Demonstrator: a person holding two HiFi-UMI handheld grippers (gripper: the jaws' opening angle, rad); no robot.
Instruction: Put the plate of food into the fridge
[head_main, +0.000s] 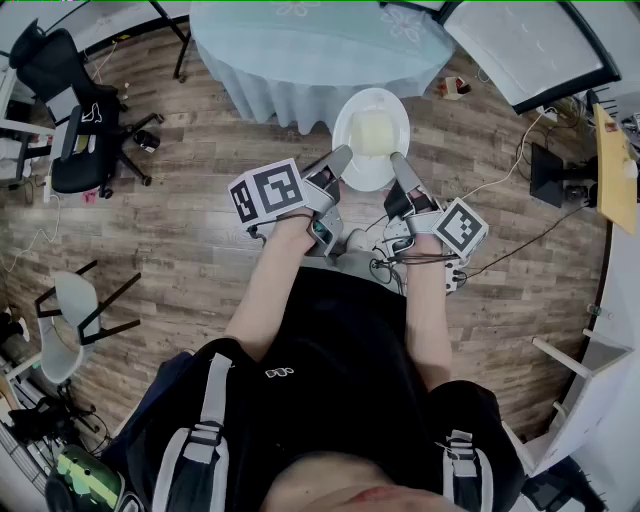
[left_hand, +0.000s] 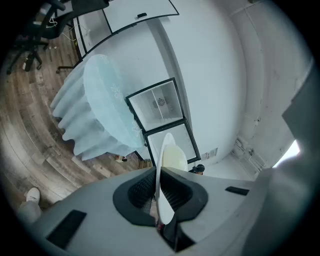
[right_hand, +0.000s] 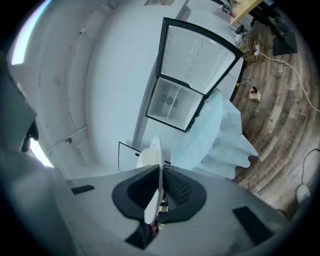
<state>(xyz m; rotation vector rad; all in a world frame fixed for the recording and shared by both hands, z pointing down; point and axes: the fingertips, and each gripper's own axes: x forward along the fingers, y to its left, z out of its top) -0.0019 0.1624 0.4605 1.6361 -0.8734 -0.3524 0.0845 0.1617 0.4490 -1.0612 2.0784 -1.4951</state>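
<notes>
A white plate (head_main: 366, 172) with a pale yellowish block of food (head_main: 372, 134) hangs in the air in front of the person, above the wooden floor. My left gripper (head_main: 338, 160) is shut on the plate's left rim. My right gripper (head_main: 398, 166) is shut on its right rim. In the left gripper view the plate (left_hand: 163, 180) stands edge-on between the black pads. In the right gripper view the plate (right_hand: 154, 192) is likewise clamped edge-on. A glass-door fridge (right_hand: 192, 80) with two closed doors stands against the white wall beyond a draped table.
A round table with a pale blue cloth (head_main: 320, 50) stands just beyond the plate. A black office chair (head_main: 75, 110) is at the left, a white chair (head_main: 70, 320) lower left. Cables and a power strip (head_main: 550, 110) lie on the floor at the right. The fridge (left_hand: 162, 112) shows past the cloth.
</notes>
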